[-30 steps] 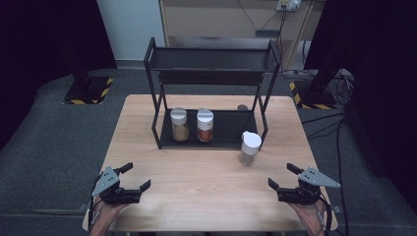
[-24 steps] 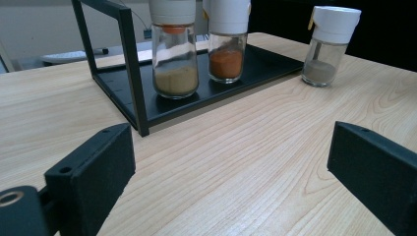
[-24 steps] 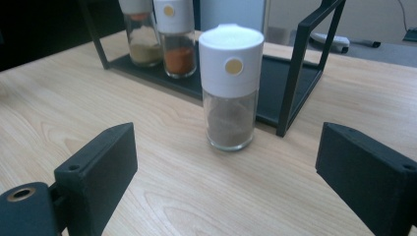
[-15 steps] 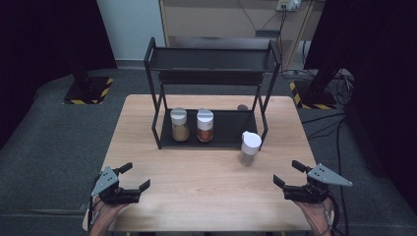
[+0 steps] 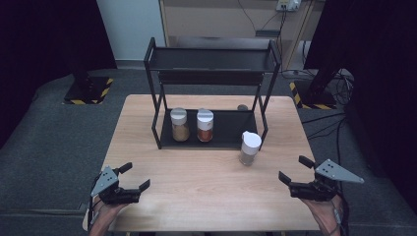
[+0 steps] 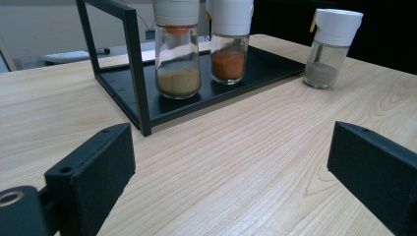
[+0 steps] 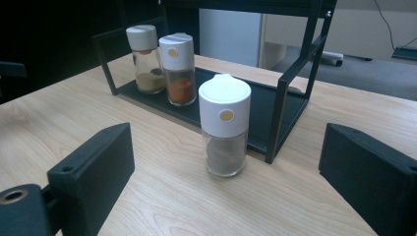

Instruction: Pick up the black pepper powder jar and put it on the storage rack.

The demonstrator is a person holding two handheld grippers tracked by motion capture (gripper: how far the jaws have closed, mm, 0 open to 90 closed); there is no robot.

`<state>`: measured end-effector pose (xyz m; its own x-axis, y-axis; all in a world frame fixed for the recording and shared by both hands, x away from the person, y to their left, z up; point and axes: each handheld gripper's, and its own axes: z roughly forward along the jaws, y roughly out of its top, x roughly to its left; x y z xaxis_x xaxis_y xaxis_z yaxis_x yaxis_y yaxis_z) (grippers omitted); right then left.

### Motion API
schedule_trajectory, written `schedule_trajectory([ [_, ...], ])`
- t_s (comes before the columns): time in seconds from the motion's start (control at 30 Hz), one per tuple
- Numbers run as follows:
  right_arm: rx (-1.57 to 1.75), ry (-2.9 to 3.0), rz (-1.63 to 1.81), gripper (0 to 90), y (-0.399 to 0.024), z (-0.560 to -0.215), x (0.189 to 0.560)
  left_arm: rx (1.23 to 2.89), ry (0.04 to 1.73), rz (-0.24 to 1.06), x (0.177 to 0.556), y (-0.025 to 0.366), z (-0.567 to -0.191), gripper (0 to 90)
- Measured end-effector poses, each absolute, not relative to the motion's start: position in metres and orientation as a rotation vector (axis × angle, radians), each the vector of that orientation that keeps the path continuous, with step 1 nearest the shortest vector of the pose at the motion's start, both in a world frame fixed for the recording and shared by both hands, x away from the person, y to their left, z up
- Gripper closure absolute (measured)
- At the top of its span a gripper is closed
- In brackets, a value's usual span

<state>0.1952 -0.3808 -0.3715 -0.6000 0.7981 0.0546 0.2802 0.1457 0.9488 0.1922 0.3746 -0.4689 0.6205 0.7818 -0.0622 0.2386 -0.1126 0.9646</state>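
On the light wooden table (image 5: pixel 206 187) stands a black metal two-level rack (image 5: pixel 211 64), and on its lower black shelf two glass jars stand side by side: a jar with white lid and beige powder (image 5: pixel 179 124) and a jar with white lid and orange-red powder (image 5: pixel 204 125). A third glass shaker with a white cap and grey powder (image 5: pixel 250 148) stands upright on the bare table, just beside the front right post of the rack and outside it. The right gripper (image 5: pixel 296 176) is near the front right edge of the table, well apart from this shaker and facing it; its jaws have just been opening and now stand wide, with nothing between them. The left gripper (image 5: pixel 134 178) is at the front left corner, its jaws also spread and empty.
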Motion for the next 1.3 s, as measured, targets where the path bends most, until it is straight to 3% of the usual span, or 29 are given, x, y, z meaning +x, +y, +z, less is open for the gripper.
schedule_trajectory([
  [0.6,1.022,1.969,1.444,5.6,-0.383,-0.355,0.202,1.665,0.853,0.574,0.192,0.375,-0.469,3.3],
  [1.3,0.988,2.041,1.430,5.7,-0.360,-0.339,0.241,1.669,0.851,0.573,0.193,0.375,-0.469,3.4],
])
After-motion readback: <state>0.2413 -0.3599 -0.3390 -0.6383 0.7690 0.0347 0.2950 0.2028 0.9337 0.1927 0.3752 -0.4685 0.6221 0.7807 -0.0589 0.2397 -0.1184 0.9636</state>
